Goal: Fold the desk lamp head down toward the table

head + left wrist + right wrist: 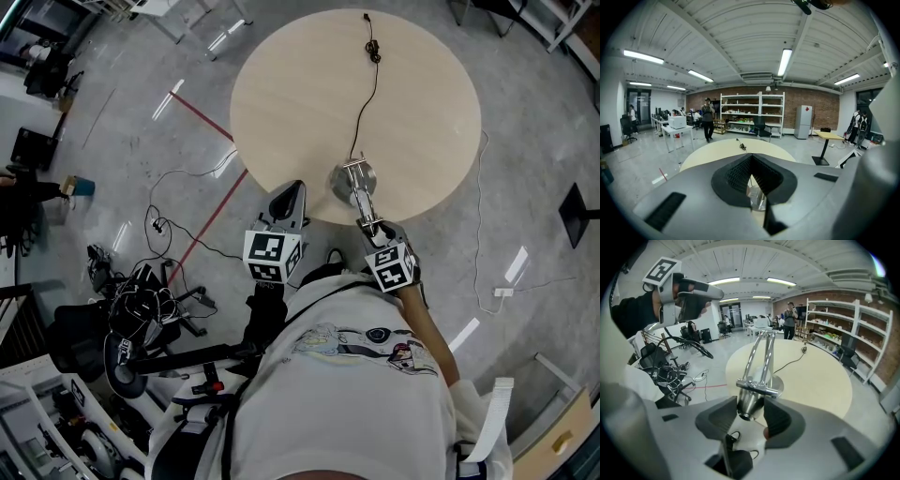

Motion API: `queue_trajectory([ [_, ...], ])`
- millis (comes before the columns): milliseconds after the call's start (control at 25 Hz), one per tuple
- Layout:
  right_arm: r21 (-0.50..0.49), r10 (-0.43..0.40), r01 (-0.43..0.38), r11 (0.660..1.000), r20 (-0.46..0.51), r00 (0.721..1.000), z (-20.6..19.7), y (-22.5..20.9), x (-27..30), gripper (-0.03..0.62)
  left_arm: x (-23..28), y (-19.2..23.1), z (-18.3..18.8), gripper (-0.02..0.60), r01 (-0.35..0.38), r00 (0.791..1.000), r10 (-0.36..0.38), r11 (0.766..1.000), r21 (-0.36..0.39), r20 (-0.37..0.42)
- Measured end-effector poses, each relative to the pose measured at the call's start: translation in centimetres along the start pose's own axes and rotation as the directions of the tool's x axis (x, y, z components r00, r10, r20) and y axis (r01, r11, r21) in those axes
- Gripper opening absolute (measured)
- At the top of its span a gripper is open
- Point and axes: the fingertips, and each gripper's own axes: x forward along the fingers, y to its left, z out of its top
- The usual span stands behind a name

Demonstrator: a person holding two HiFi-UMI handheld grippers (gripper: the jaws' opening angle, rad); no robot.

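Lamp head (748,405): chrome cone on twin arms (759,355), with its base (349,181) near the round surface's (422,103) near edge.

Handling: seat your pads squarely on the cone, then swing it down about its hinge. A sideways shove would probably tip the base.

Right hand-held gripper (750,400): jaws wide and bracketing the cone, pads close beside it, no squeeze evident.

Left hand-held gripper (292,195): jaws together and empty, at the surface's edge beside the base.
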Motion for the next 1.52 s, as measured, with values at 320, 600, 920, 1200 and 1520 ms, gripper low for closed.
queue_trajectory([
  [320,0.03,0.016,-0.015,0.999,-0.025,1.0,-0.5,-0.5,1.5,0.184,-0.4,1.5,-0.2,0.0,-0.034,0.999,0.034,0.999,-0.002,-0.007],
  [600,0.045,0.027,-0.025,0.999,-0.042,0.999,-0.6,-0.6,2.3,0.186,-0.7,2.4,-0.3,0.0,-0.051,0.999,0.051,0.999,-0.007,-0.008],
  [920,0.03,0.02,-0.018,0.999,-0.049,0.999,-1.3,-1.8,0.5,0.186,-0.2,2.3,0.2,0.0,-0.044,0.999,0.044,0.999,-0.021,0.016],
  [1200,0.057,-0.138,0.131,0.99,0.127,0.982,3.1,-6.4,-5.0,0.184,-0.3,2.8,1.7,0.0,-0.058,0.996,0.059,0.998,-0.025,0.06],
  [1520,0.093,-0.295,0.281,0.955,0.358,0.886,11.3,-10.2,-11.4,0.041,-0.6,2.8,3.8,0.0,-0.062,0.992,0.063,0.998,-0.019,0.111],
])
